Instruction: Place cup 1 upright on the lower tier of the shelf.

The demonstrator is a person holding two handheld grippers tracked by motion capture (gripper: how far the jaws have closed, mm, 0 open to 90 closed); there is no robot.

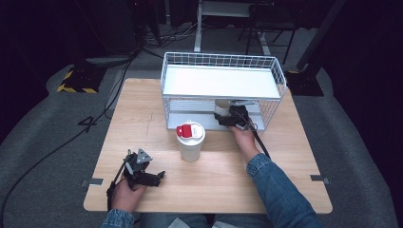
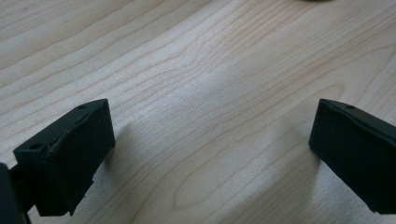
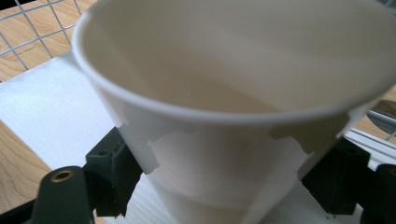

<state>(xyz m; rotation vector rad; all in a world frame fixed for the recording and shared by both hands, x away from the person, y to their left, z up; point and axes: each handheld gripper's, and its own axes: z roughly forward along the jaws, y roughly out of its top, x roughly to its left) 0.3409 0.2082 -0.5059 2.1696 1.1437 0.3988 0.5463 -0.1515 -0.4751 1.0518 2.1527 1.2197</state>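
A white paper cup (image 3: 233,93), open-topped and empty, stands on the white lower shelf (image 3: 51,112) of a wire rack (image 1: 223,90). My right gripper (image 3: 226,179) is shut on the cup's lower wall, one black jaw on each side. In the high view this gripper (image 1: 231,117) reaches into the rack's lower level, where the cup (image 1: 222,105) shows partly under the upper shelf. A second white cup with a red-topped lid (image 1: 190,140) stands on the table in front of the rack. My left gripper (image 1: 151,176) lies at the table's front left, open, with bare wood between its jaws (image 2: 210,154).
The wooden table (image 1: 285,156) has bare wood around the lidded cup and along its front edge. The rack's upper shelf (image 1: 218,80) is a flat white board inside wire walls. Cables and stands lie on the dark floor beyond.
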